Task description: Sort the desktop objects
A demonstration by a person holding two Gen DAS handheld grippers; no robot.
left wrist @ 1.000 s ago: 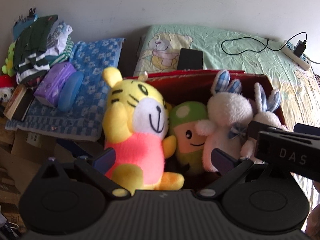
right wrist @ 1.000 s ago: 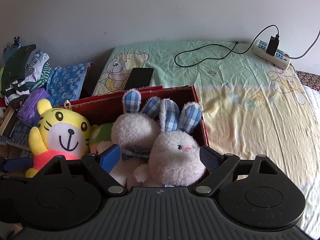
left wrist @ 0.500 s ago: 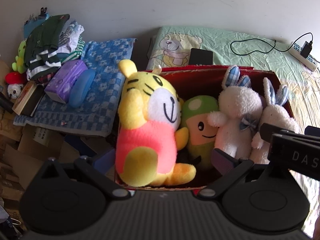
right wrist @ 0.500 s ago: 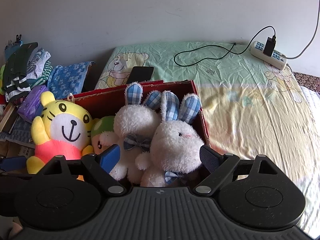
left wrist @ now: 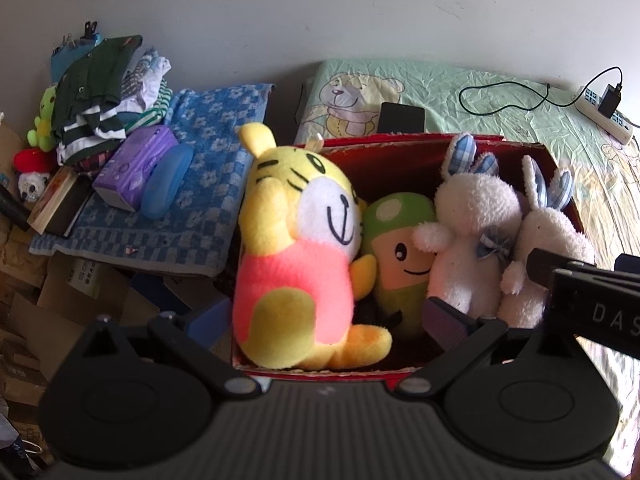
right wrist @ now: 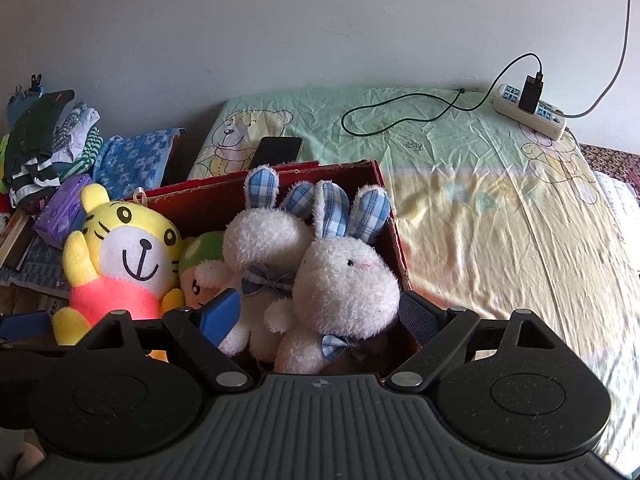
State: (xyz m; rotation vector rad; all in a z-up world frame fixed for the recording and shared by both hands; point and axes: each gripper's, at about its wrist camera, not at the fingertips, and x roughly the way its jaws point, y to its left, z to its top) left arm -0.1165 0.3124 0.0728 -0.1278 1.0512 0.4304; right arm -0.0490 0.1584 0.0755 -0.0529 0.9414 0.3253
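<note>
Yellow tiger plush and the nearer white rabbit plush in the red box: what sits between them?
A green-capped mushroom plush, pressed against both the tiger and rabbit; left wrist view shows it best.

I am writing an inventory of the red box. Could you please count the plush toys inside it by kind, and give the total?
In the red box:
Yellow tiger: 1
Green mushroom plush: 1
White rabbits with blue checked ears: 2, one with its face hidden and one facing the right wrist camera
Total: 4 plush toys

Plain white wall (right wrist: 280,40) — sunlit bed (right wrist: 480,208), perhaps window light.
</note>
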